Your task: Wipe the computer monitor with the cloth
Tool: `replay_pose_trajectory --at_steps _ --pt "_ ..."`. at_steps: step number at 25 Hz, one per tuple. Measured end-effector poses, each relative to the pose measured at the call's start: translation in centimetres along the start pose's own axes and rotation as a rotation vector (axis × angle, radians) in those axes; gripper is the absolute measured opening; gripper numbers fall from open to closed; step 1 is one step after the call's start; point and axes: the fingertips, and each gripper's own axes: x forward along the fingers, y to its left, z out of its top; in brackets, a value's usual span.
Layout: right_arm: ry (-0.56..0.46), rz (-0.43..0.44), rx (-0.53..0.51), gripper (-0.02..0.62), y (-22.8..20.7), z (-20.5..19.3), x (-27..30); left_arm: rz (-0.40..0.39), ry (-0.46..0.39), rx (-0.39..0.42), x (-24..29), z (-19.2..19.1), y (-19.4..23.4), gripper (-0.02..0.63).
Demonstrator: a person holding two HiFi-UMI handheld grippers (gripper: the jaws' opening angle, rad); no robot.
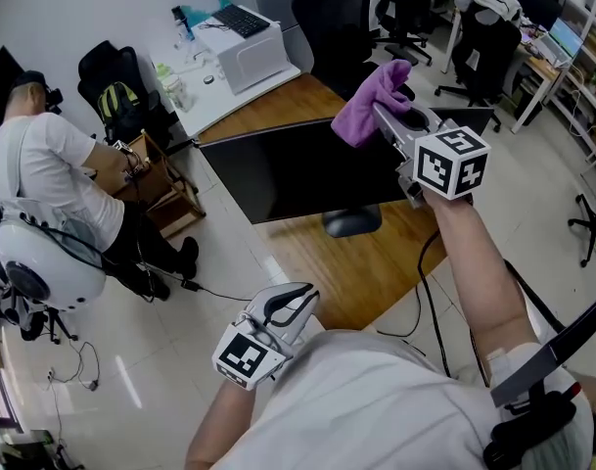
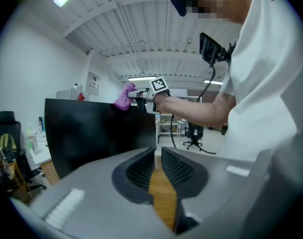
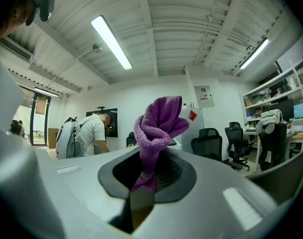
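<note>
The wooden desk carries the monitor, its dark screen turned toward me. My right gripper is up at the monitor's top edge, jaws clamped on the purple cloth. The cloth bunches out past the tips, and I cannot tell whether it touches the edge. My left gripper hangs low in front of the monitor, jaws a narrow slit apart, holding nothing.

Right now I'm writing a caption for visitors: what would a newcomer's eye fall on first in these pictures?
The purple cloth stands out, bunched in the fingers of the right gripper up by the top edge of the dark monitor on the wooden desk. The left gripper hangs low near the desk's front edge, fingers slightly apart, holding nothing.
</note>
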Motion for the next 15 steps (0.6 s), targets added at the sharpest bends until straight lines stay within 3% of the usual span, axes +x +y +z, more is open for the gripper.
replay_pose_trajectory --at_steps 15 --pt "-0.023 -0.103 0.02 0.051 -7.8 0.0 -5.1 -0.041 0.03 0.017 4.0 0.7 -2.4 0.064"
